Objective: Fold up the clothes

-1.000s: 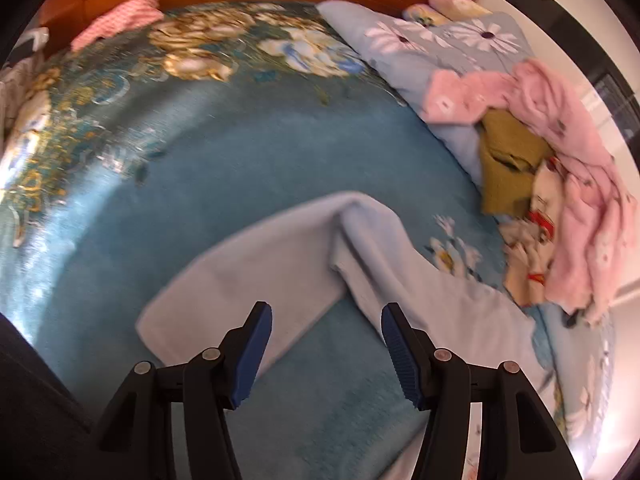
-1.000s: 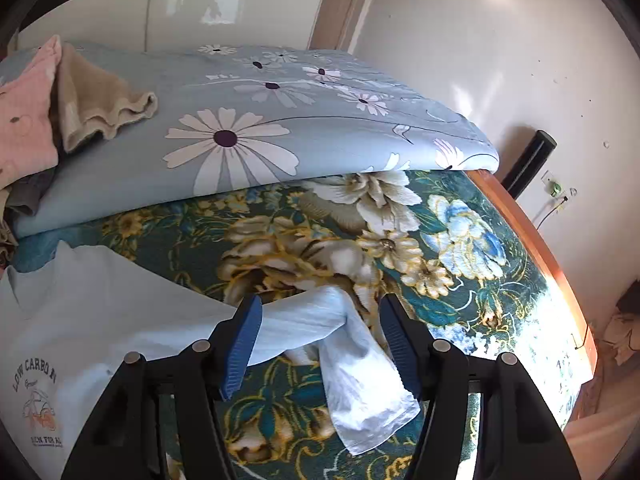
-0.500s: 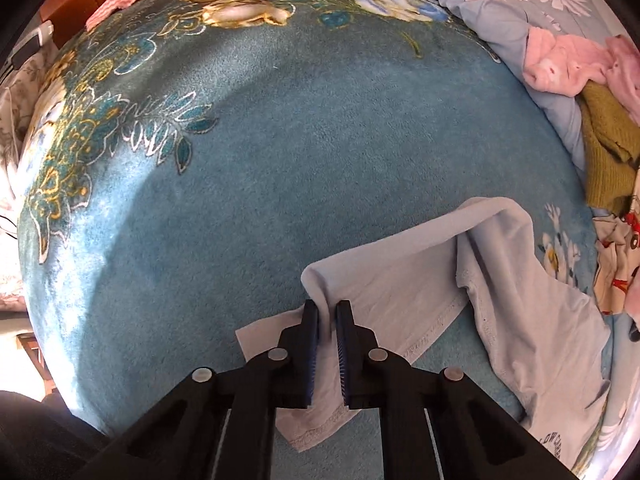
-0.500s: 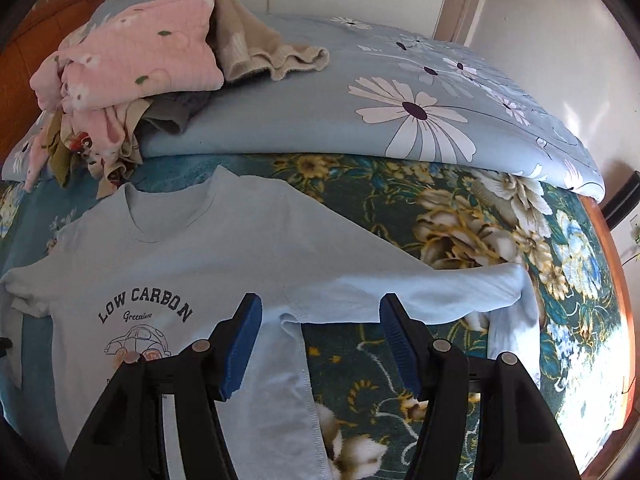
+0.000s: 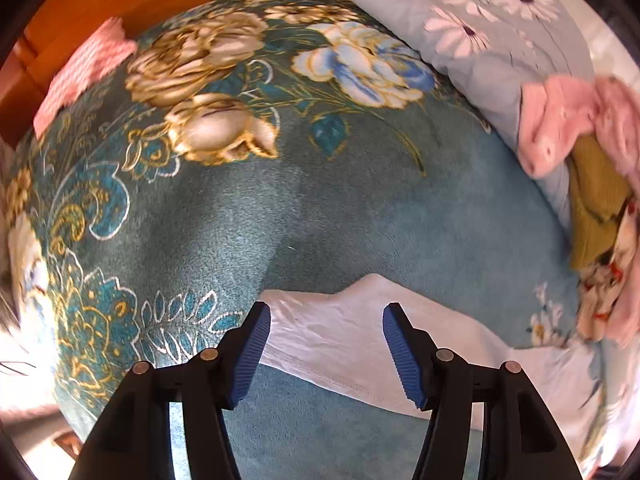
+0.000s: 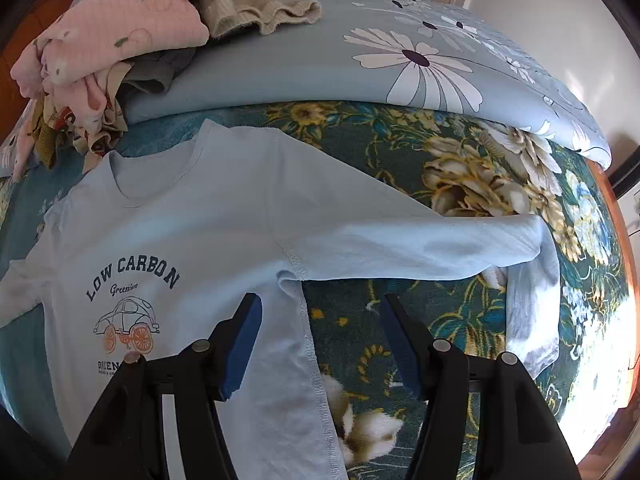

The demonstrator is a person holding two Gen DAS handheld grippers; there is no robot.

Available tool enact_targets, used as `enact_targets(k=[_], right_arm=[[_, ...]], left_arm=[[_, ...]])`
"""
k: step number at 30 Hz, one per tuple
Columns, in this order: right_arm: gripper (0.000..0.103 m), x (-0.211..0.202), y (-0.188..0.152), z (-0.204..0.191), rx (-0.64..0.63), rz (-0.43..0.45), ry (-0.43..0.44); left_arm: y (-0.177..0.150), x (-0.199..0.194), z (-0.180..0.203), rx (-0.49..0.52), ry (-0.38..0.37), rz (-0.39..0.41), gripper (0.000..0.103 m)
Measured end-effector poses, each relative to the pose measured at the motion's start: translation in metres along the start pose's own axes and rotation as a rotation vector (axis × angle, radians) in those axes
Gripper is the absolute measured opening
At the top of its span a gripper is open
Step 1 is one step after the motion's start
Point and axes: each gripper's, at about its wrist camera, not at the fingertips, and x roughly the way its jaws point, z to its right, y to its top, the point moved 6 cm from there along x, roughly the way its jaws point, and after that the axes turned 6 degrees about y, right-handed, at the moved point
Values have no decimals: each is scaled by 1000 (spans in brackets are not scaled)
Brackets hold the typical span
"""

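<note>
Both grippers (image 5: 326, 350) (image 6: 320, 344) gape wide over the shirt (image 6: 192, 240), clothes pile (image 6: 108, 48) beside it

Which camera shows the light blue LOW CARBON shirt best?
The right wrist view: the light blue shirt lies spread out, with collar, print and one long sleeve visible. The left wrist view shows only a plain sleeve portion.

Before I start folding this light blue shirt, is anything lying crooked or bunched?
Yes. The light blue shirt lies front up, but its long sleeve is kinked near the end: the cuff doubles back toward the camera instead of lying straight. The other sleeve shows a raised wrinkle. Both grippers are open.
</note>
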Motion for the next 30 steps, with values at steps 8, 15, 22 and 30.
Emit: enact_targets(k=[8, 15, 22, 30], right_arm=[[63, 11, 7, -30, -22, -26, 37], [63, 14, 7, -47, -66, -24, 49], [63, 20, 1, -26, 35, -35, 74], [63, 36, -13, 1, 176, -70, 78]], left_arm=[[-31, 28, -47, -406, -194, -172, 64], [-30, 19, -53, -517, -325, -77, 4], [5, -48, -28, -294, -181, 240, 4], [-32, -150, 185, 259, -508, 369, 4]])
